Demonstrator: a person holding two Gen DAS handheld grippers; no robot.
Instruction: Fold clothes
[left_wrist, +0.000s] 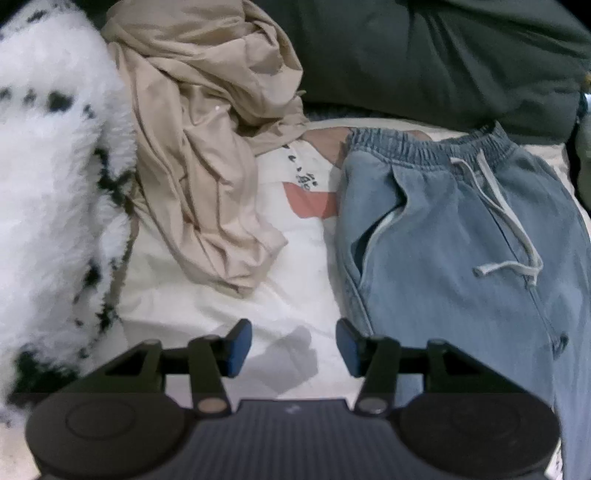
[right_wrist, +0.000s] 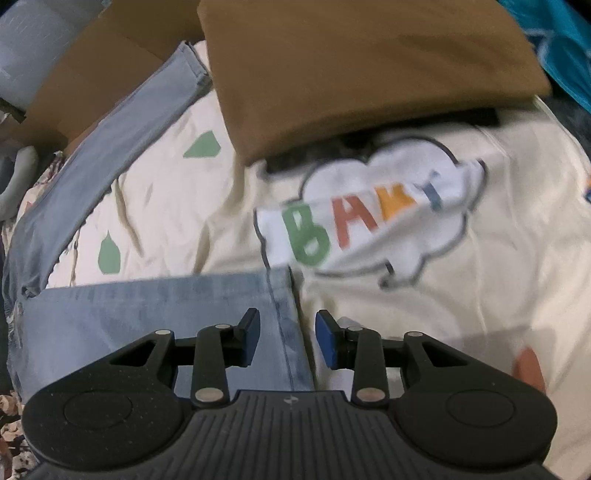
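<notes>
A: Status on the left gripper?

B: Jaws spread, nothing between the blue pads. It hangs over bare cream bedsheet, pointing steeply down. The left edge of the light-blue jeans lies just beside its right pad, not touching.

A: Jeans layout?

B: Flat on the sheet, elastic waistband toward the far edge, white drawstring loose across the front, side pocket gaping. Legs run out of the bottom of the left wrist view.

A: Right gripper?

B: Also spread, gripping nothing. It sits over the jeans leg hem; the leg's side seam runs between the pads, pads clear of the fabric. Picture is motion-blurred.

A: Anything else on the bed?

B: Left wrist view: crumpled beige garment on the sheet left of the jeans, white fluffy black-spotted piece at the left edge, dark green bulk along the far edge. Right wrist view: folded brown garment at the far side, second jeans leg running diagonally on the left, sheet print of a cloud with coloured letters in between.

A: Brown one touching the jeans?

B: Its corner sits just beside the diagonal leg's end; contact — cannot tell.
</notes>
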